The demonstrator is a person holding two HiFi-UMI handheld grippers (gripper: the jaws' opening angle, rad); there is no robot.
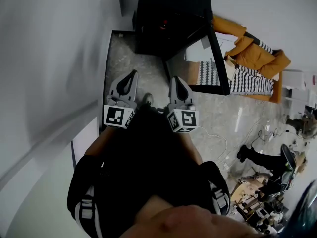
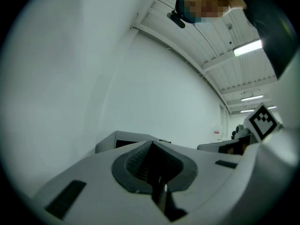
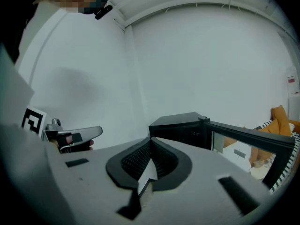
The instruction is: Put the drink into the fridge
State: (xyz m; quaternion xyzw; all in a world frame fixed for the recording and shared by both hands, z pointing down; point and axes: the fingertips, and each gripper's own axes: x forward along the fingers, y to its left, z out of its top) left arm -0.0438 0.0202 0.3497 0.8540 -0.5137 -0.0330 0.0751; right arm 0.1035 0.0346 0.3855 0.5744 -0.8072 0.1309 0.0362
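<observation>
A black fridge stands on the floor ahead of me, its glass door swung open to the right. In the right gripper view the fridge and its door lie just past the jaws. No drink shows in any view. My left gripper and right gripper are held side by side in front of the fridge, both pointing at it. The left gripper has its jaws together with nothing between them. The right gripper is shut and empty too.
A white wall runs close along the left. Orange cushions and a striped cloth lie right of the door. Cables trail over the pale stone floor, and another person's legs are at the far right.
</observation>
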